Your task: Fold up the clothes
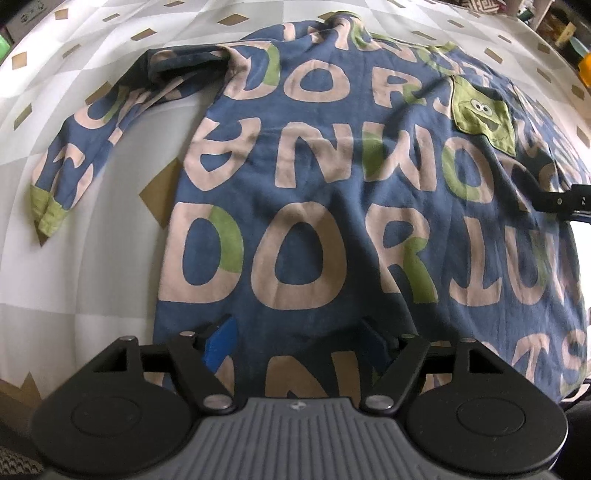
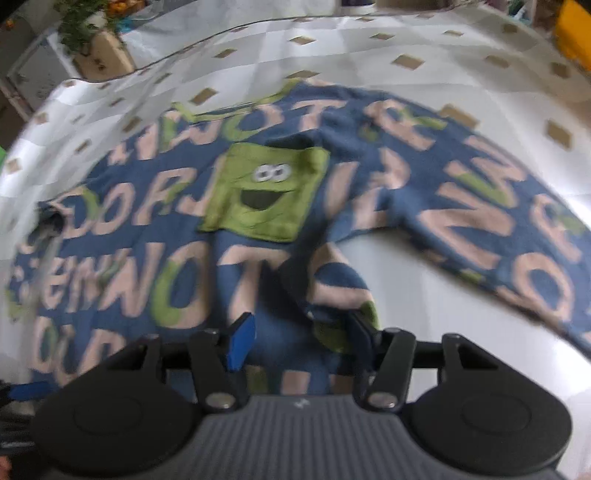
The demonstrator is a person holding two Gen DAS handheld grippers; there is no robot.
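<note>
1. A blue long-sleeved cotton shirt printed all over with big cream and green letters (image 1: pixel 332 177) is lying spread out, front side up, on a white tablecloth patterned with grey squares and small tan diamonds (image 1: pixel 110 302)
2. A green square chest pocket with a cartoon smiling face (image 2: pixel 266 192) is sitting on the shirt's front, showing clearly in the right wrist view
3. One sleeve is stretching out to the left in the left wrist view, ending in a green ribbed cuff (image 1: pixel 46 210) that is resting flat on the cloth
4. The other sleeve (image 2: pixel 509 236) is reaching out to the right in the right wrist view, lying on the tablecloth apart from the body of the shirt
5. The left gripper (image 1: pixel 301 332) is pointing steeply down over the shirt's lower part, its jaws standing released and wide apart with only flat fabric showing between the blue-padded fingers (image 1: pixel 221 341)
6. The right gripper (image 2: pixel 303 332) is hanging over the shirt's side edge, jaws parted; a bunched fold of fabric is lying near its right finger, though the blur is keeping me from telling whether the pads are touching it
7. A potted green plant (image 2: pixel 86 33) is standing beyond the table's far left corner
</note>
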